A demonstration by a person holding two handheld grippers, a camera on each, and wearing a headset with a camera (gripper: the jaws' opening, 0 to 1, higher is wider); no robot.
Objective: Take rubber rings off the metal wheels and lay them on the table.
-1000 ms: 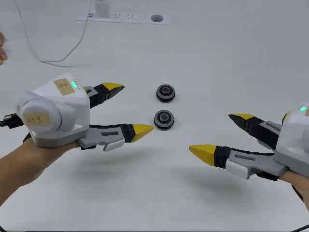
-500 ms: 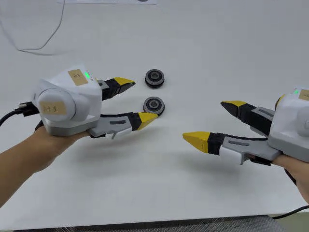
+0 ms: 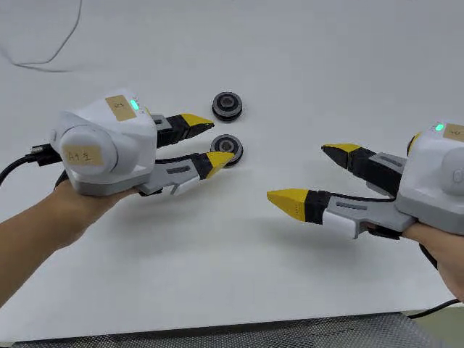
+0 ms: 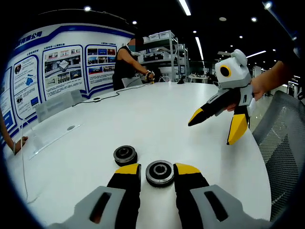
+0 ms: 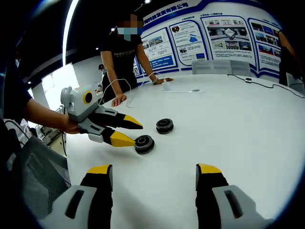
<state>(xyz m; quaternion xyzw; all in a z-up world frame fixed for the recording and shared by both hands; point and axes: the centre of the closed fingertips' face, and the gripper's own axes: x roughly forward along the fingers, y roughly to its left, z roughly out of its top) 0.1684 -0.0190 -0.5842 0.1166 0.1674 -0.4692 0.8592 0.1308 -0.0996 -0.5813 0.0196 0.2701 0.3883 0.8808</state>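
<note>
Jaws of your left gripper (image 3: 216,139) stand open, with one yellow tip on each side of the near wheel (image 4: 160,172). In the left gripper view the wheel sits right between the tips, a little ahead of them, and I see a thin gap on both sides, so nothing is gripped yet. The wheel lies flat on the table (image 3: 217,254) with its axle hole pointing up, and the dark rubber ring (image 4: 149,177) runs around its outside. The far wheel (image 3: 228,106) lies just beyond it, also flat, and its ring is on too.

Your right gripper (image 3: 303,172) hangs over the table well apart from both wheels. Its jaws are wide open and empty, and they point toward the near wheel from the other side.

The left gripper is clearly the nearer one. I judge that the coming move is to close it on the near wheel and hold it firm, so that the right jaws can come in and peel off the ring.
</note>
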